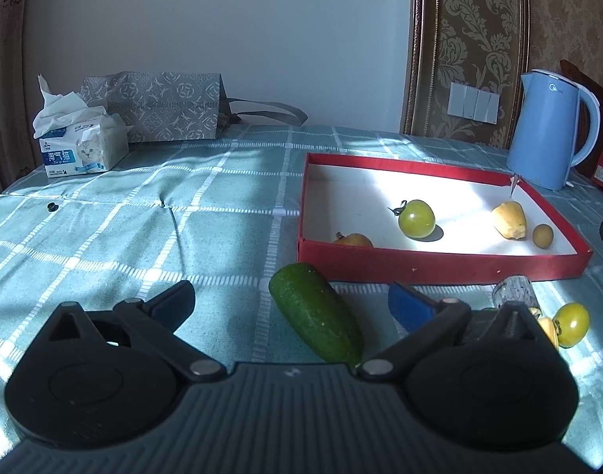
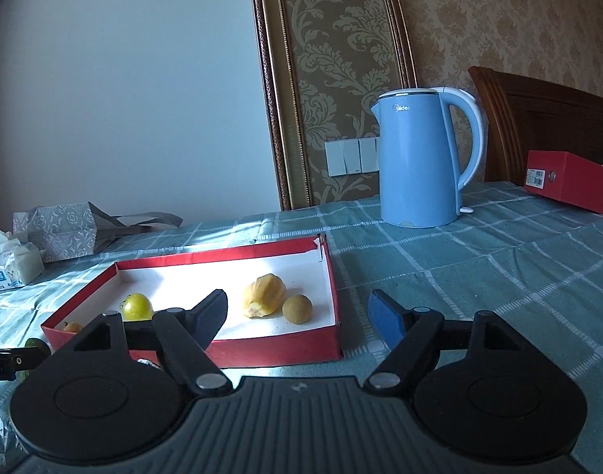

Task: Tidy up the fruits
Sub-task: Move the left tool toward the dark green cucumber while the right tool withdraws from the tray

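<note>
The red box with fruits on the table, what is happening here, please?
A person is sorting fruits into the red box with two handheld grippers. Inside lie a green tomato, a yellow ridged fruit, a small round brownish fruit and one more at the near wall. The left gripper is open around a cucumber on the tablecloth. The right gripper is open and empty.

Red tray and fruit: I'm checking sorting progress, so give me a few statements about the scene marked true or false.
1. The cucumber lies inside the red tray. False: it lies on the tablecloth, outside.
2. A green tomato sits in the tray. True.
3. The left gripper is clamped on the cucumber. False: open.
4. The blue kettle stands beyond the tray. True.
5. The right gripper holds nothing. True.
</note>
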### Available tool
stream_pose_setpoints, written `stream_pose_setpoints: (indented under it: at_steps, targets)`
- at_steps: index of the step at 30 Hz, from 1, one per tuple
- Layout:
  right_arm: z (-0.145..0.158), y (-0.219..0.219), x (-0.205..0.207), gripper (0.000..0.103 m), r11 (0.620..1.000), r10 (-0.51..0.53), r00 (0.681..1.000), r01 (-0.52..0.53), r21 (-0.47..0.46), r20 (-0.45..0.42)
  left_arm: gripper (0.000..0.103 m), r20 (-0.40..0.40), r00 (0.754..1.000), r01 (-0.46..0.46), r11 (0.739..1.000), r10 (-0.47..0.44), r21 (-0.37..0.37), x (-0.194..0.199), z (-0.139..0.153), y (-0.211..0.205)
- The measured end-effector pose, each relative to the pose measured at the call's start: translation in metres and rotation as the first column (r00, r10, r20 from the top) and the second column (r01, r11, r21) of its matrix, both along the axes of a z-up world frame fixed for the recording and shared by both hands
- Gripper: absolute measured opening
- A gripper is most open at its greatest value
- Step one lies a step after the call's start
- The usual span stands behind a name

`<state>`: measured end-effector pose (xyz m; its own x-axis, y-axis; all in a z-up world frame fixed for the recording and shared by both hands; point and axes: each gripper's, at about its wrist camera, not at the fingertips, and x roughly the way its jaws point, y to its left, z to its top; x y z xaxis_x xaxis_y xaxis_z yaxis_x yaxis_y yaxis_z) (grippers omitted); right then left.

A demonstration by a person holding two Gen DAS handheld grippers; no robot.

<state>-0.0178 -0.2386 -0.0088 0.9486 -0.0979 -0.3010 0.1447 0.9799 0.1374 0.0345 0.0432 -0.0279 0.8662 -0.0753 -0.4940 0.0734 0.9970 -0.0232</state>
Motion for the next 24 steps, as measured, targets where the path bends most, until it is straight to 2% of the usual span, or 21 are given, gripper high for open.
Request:
stream_pose_setpoints:
  at_steps: [4,8,11,19,24]
  targets:
    - [-0.004,0.005,0.001,0.078,1.000,0.020,0.999,-0.020,-0.010,-0.039,0.103,-0.017,1.000,-0.019,1.000,0.019,0.013,0.006,-0.003,-0.002]
    - [-0.007,0.023,-0.001,0.078,0.990,0.013,1.000,-0.017,-0.137,-0.028,0.103,-0.050,0.998,-0.037,0.999,0.037,-0.002,0.013,-0.006,-0.001]
    - [-0.009,0.030,-0.003,0.078,0.984,0.035,0.999,-0.038,-0.172,-0.021,0.103,-0.056,0.997,-0.049,0.999,0.049,-0.003,0.014,-0.008,-0.001]
    - [-0.008,0.015,0.004,0.078,0.997,0.077,0.994,-0.079,-0.020,-0.077,0.103,-0.105,0.990,-0.090,0.996,0.091,0.014,0.023,-0.012,-0.002]
    - [-0.008,0.013,0.008,0.078,0.996,0.091,0.990,-0.092,-0.003,-0.111,0.102,-0.138,0.982,-0.131,0.991,0.132,0.013,0.028,-0.015,0.002]
